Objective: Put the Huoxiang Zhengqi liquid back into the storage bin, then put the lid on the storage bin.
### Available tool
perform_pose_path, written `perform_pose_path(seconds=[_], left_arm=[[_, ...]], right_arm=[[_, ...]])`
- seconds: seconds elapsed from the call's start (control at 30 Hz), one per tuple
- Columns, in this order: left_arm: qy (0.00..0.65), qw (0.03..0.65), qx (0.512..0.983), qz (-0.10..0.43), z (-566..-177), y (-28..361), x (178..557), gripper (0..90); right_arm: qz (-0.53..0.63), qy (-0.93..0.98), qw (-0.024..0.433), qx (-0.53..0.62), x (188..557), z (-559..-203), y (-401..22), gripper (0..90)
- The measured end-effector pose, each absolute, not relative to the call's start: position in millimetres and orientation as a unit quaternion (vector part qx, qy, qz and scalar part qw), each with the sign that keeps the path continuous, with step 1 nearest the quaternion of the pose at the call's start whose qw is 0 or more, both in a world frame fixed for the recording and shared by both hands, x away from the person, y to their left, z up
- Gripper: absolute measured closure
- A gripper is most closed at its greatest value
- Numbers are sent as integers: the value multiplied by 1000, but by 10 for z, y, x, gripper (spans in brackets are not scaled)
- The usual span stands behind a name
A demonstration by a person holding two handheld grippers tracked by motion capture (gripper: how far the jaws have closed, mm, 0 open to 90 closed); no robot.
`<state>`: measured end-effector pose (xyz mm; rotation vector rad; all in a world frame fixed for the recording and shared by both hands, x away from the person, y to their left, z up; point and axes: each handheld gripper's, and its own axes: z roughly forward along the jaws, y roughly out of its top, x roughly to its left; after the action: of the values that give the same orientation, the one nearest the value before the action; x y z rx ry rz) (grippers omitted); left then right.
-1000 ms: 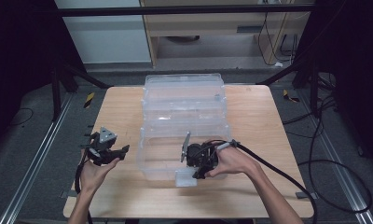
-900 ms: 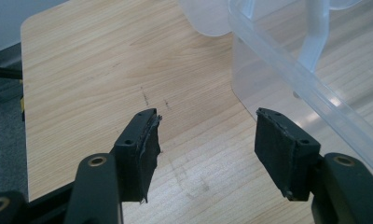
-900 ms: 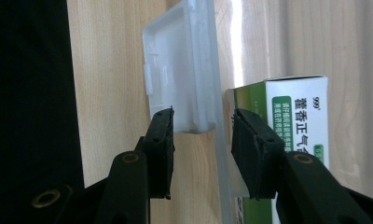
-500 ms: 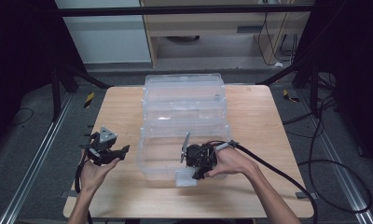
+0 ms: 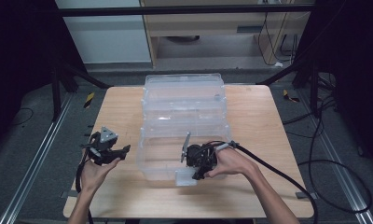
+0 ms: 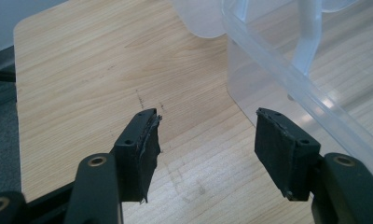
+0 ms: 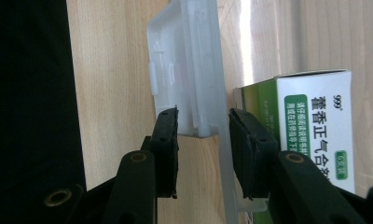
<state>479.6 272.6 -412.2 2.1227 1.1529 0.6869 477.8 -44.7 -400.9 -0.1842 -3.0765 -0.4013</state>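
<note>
Latch (image 7: 187,70), a clear plastic flap on the near wall of the nearest bin (image 5: 156,158), sits between the jaws of the right gripper (image 7: 202,123); those jaws have just been closing and now stand narrow, one on either side of the flap and wall edge, though whether the pads actually press on the plastic cannot be told. In the high view the right gripper (image 5: 198,173) points down at the bin's near edge, with the flap (image 5: 184,177) just under it and a hand (image 5: 229,161) behind it. One green-and-white box (image 7: 310,126) lies inside the bin, just behind the wall, touching or nearly touching the far jaw. The left gripper (image 6: 205,140) is released, jaws wide with nothing between them, hovering over bare wood just beside the bin's left wall (image 6: 278,70); in the high view it (image 5: 121,151) is held well apart from the right one. Counted: two grippers, three clear bins in a row running away from the person down the middle of the table (image 5: 268,121), one box, one flap in play. The bins touch one another, leaving no gap between them. Open wood runs down both sides of the row, and a narrower strip lies between the nearest bin and the table's near edge. A thick cable (image 5: 278,170) trails from the right gripper across the right-hand strip and off the table.
</note>
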Motion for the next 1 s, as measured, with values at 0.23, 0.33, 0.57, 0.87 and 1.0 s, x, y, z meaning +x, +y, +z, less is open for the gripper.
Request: perform_pose_path(seconds=[0.23, 0.33, 0.57, 0.87, 1.0], left_arm=[[434, 311, 804, 261, -4115, 2719, 4798, 392], [435, 312, 803, 261, -4110, 2726, 4795, 392], [435, 310, 804, 262, -4114, 2729, 4796, 392], [431, 311, 806, 261, -4106, 2716, 4789, 392], [425, 314, 808, 261, -4096, 2720, 4784, 392]], right_arm=[[-126, -990, 16, -57, 4785, -4010, -444, 638], [-126, -990, 18, -57, 4791, -4009, -445, 638], [-122, -991, 18, -53, 4789, -3999, -461, 644], [-138, -989, 26, -53, 4813, -4021, -516, 645], [-135, -989, 27, -52, 4811, -4017, -507, 645]])
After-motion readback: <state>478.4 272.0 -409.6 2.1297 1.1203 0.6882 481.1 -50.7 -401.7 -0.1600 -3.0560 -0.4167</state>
